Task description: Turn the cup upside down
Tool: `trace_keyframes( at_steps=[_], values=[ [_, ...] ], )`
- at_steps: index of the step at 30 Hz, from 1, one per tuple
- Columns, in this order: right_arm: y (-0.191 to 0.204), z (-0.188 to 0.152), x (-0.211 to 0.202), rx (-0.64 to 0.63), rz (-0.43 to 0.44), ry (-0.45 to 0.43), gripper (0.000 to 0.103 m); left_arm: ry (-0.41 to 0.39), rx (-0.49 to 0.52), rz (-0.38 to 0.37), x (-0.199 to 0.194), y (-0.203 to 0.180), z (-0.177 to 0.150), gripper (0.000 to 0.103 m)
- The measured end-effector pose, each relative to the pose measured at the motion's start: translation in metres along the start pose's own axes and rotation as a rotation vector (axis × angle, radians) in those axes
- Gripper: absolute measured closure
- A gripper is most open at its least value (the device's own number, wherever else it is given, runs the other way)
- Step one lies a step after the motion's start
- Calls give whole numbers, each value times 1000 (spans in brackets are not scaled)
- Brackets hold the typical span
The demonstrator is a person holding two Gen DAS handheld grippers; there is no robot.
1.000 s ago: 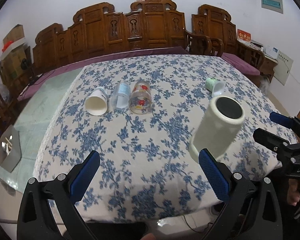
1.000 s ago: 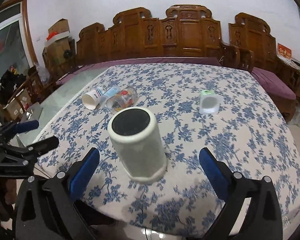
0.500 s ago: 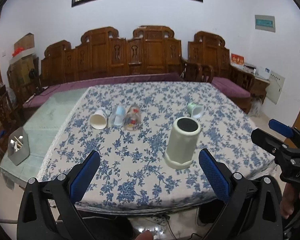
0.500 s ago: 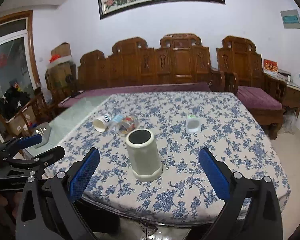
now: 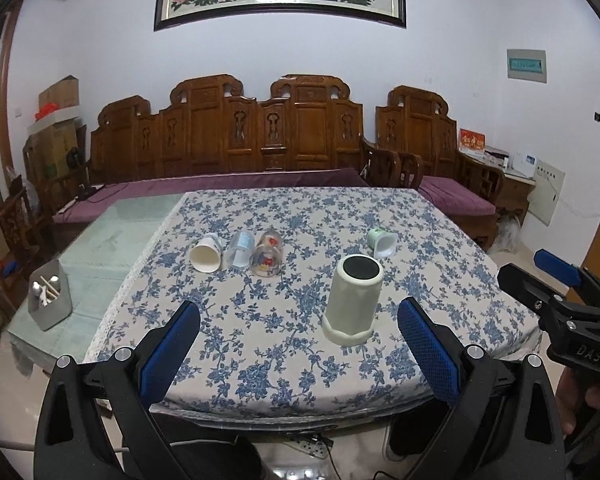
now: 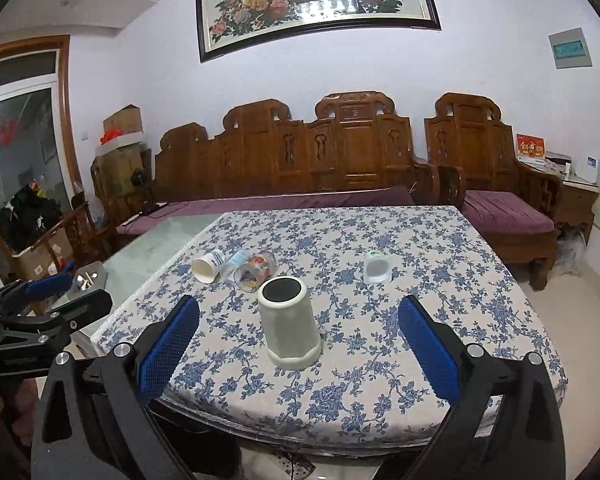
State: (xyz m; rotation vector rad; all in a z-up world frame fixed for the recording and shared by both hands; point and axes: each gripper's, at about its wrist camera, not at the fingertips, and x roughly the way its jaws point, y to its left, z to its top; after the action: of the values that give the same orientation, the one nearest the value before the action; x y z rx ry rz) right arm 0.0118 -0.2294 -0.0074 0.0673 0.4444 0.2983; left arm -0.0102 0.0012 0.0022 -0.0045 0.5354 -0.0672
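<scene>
A cream cup (image 5: pixel 353 300) stands upside down, dark base up, near the front of the floral tablecloth (image 5: pixel 284 340); it also shows in the right wrist view (image 6: pixel 288 322). My left gripper (image 5: pixel 299 344) is open and empty, back from the table's front edge. My right gripper (image 6: pixel 299 346) is open and empty too, well short of the cup. The right gripper also shows at the right edge of the left wrist view (image 5: pixel 556 284), and the left gripper at the left edge of the right wrist view (image 6: pixel 56 292).
A white paper cup (image 5: pixel 206 254), a clear plastic cup (image 5: pixel 241 251) and a printed glass (image 5: pixel 267 259) lie on their sides in a row. A small green and white cup (image 5: pixel 382 242) lies further right. A metal holder (image 5: pixel 50 300) stands on the glass tabletop, left.
Both grippers have pulled back and up from the table, away from the cup. The cup, tilted a second ago, now stands still upside down on the cloth.
</scene>
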Motion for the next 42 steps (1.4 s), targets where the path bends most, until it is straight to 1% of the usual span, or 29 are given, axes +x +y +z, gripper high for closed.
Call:
trace_keyframes(
  at_steps=[42],
  values=[
    [5, 1, -3, 3, -8, -22, 3, -30, 14, 14, -11, -4, 1, 8]
  ],
)
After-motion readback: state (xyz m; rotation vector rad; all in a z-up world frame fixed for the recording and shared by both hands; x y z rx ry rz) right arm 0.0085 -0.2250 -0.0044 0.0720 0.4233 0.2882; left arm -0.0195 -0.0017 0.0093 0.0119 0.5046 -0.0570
